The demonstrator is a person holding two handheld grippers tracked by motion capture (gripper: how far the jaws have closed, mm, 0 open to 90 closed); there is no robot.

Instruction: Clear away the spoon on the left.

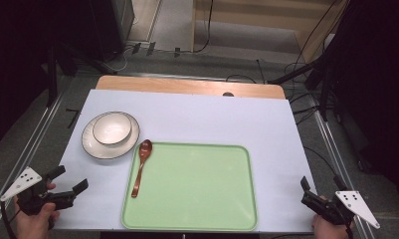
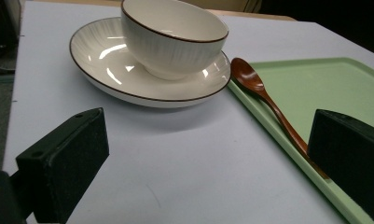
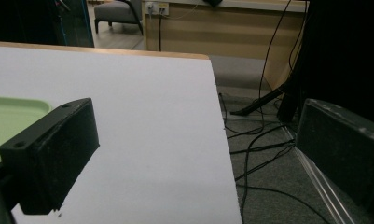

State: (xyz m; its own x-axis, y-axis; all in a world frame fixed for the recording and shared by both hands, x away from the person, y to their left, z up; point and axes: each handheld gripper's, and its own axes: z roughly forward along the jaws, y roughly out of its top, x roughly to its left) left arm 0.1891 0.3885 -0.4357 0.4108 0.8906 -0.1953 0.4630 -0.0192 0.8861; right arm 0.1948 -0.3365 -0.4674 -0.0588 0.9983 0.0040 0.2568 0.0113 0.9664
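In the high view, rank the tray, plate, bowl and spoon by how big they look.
1. tray, by far the largest
2. plate
3. bowl, sitting on the plate
4. spoon, longer than the bowl is wide, but so thin it covers the least area

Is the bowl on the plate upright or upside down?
Upright: the bowl stands on its foot on the plate, opening upward.
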